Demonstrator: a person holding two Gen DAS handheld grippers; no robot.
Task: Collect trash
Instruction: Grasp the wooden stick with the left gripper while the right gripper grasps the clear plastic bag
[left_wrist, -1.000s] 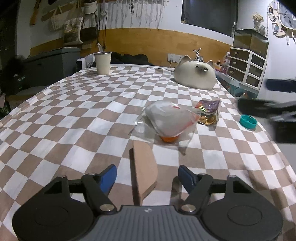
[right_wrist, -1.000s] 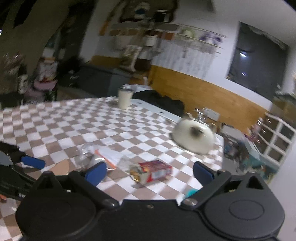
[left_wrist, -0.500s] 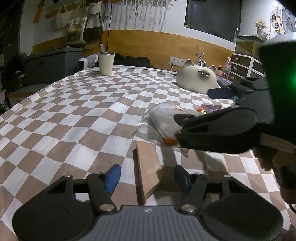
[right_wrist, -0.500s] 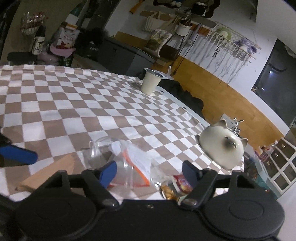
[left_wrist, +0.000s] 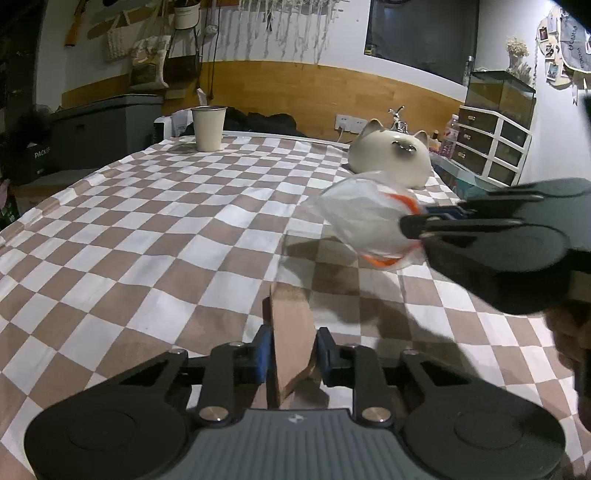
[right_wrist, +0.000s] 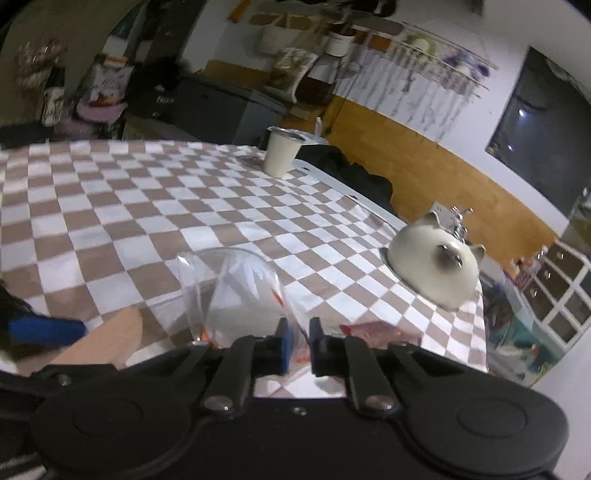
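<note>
Left gripper (left_wrist: 290, 352): just closed, pinching card (left_wrist: 290, 332) upright at the table's (left_wrist: 147, 229) near edge. Right gripper (right_wrist: 297, 345): just closed, pinching bag (left_wrist: 364, 225) (clear plastic, orange trim), which looks lifted clear near the right edge. Wrapper (right_wrist: 380, 329): on the cloth beside the bag, uncollected. Handling advice: keep both pinches firm; slack film slips easily.

The left claw (left_wrist: 291, 349) sits low, tilted downward toward the table (left_wrist: 147, 236), its 2 blue-padded fingers (left_wrist: 264, 349) drawn in tight on a brown cardboard piece (left_wrist: 290, 332) standing on edge between them. The right claw (right_wrist: 297, 345) reaches in from the right side of the left view, fingers pinched on a clear plastic bag (left_wrist: 365, 221) lifted above the table. Both claws have just been closing.
</note>
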